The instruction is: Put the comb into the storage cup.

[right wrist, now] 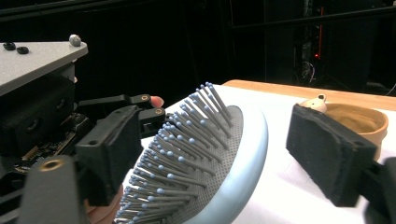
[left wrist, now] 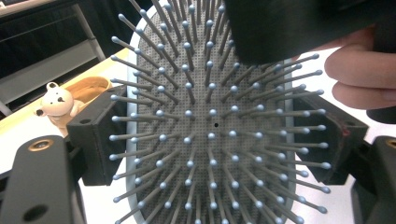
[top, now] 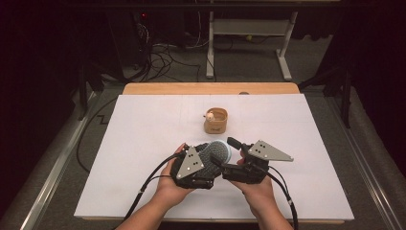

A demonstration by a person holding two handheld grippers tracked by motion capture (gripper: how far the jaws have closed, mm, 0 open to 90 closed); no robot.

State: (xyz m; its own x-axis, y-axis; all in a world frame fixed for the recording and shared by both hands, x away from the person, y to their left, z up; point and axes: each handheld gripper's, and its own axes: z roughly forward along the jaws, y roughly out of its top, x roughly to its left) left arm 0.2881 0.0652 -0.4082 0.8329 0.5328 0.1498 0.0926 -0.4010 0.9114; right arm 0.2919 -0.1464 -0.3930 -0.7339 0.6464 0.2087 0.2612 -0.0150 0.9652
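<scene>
- Where the high view looks down on the white table (top: 143,143), both hands meet near its front edge; the hairbrush (top: 218,152) sits between the left gripper (top: 203,160) and right gripper (top: 229,154), with a wooden cup (top: 216,120) beyond.
- Left gripper view: the jaws clamp the hairbrush (left wrist: 210,126) by its two edges, bristles facing the camera; a bear figure (left wrist: 56,103) sits in the cup.
- Right gripper view: the jaws straddle the hairbrush (right wrist: 219,154), partly apart, the right pad (right wrist: 327,158) clear of its back.

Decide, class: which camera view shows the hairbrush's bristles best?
The left gripper view: the hairbrush faces it squarely, every bristle distinct. The right gripper view shows it side-on; the high view shows just a small patch between the grippers.
</scene>
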